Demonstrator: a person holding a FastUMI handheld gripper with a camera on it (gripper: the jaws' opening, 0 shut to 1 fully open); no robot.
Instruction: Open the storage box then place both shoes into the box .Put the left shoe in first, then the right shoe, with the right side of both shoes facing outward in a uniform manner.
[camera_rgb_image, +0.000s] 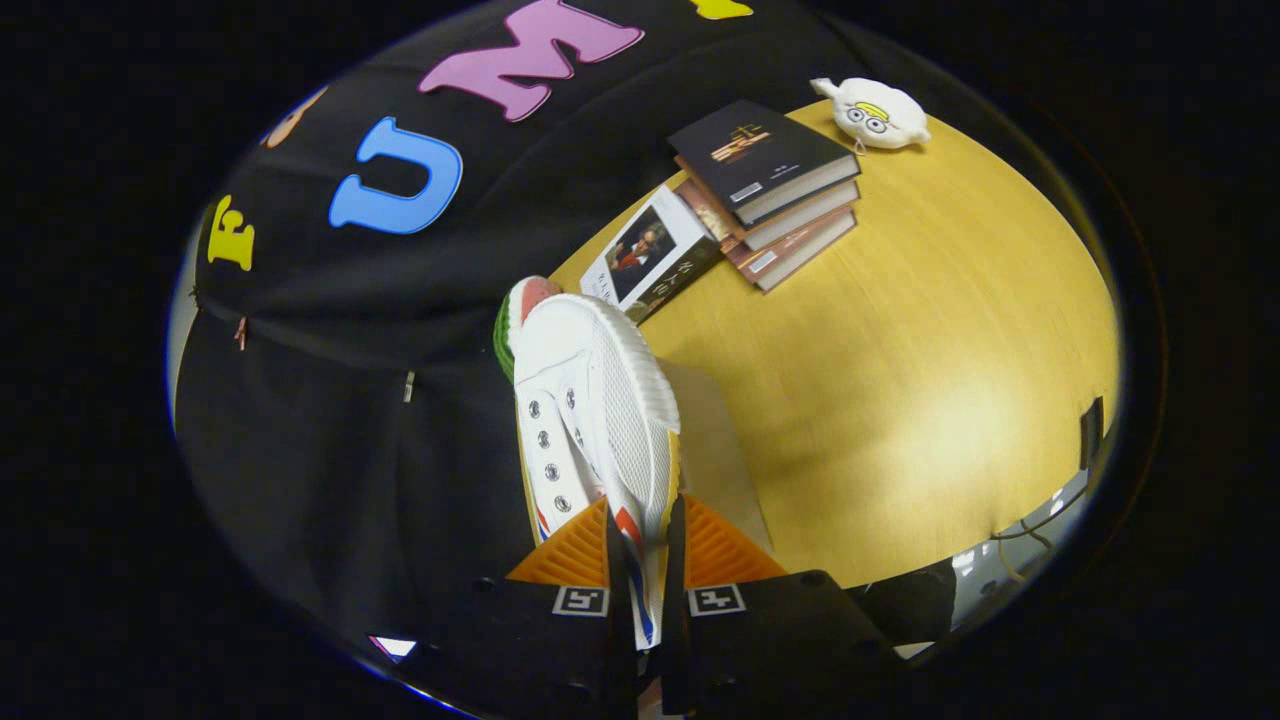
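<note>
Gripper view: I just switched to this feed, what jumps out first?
The white shoe stands out: the gripper is shut on its side wall, holding it up over the edge of the yellow table, sole turned toward the table. Beyond it a stack of books sits on the table with one more book leaning beside it. A small white plush toy lies just past the stack.

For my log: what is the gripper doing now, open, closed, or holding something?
Gripper: closed on the shoe, both fingers pressing its side, lifted above the table.
</note>
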